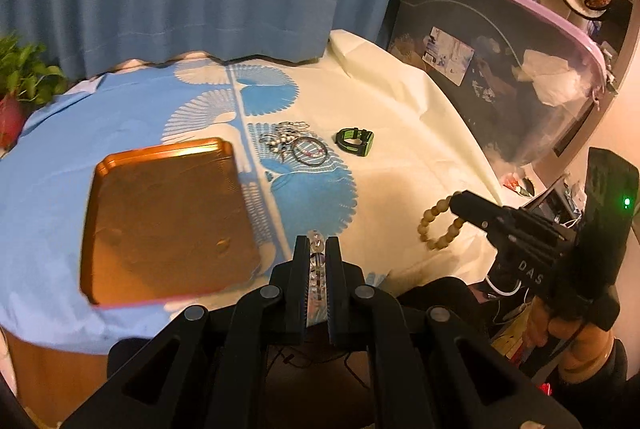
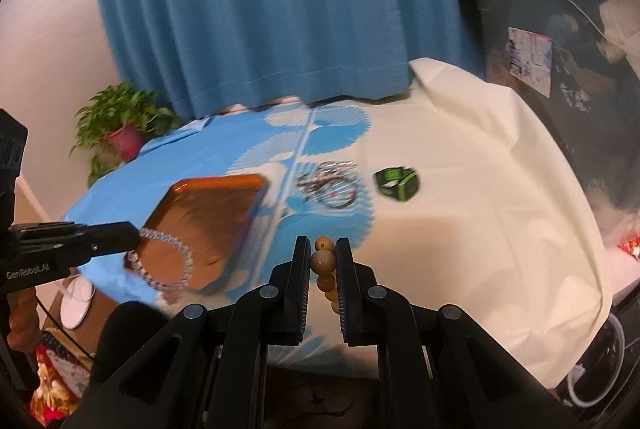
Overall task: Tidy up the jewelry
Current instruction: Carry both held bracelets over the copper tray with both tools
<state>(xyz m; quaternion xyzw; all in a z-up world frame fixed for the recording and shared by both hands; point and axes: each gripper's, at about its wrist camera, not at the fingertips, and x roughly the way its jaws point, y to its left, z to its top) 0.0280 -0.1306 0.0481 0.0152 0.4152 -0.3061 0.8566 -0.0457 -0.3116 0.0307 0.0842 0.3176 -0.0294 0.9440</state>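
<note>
The left gripper is pinching a clear bead bracelet; the right gripper is gripping a wooden bead bracelet. Both are needing gentle, separate lowering into the copper tray.

Home room: blue curtain, potted plant, cloth-covered table, storage bin.

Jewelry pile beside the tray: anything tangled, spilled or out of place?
Yes: the jewelry pile looks like tangled chains and hoops. The green watch lies apart on its side. The orange tray is empty. Nothing looks broken.
</note>
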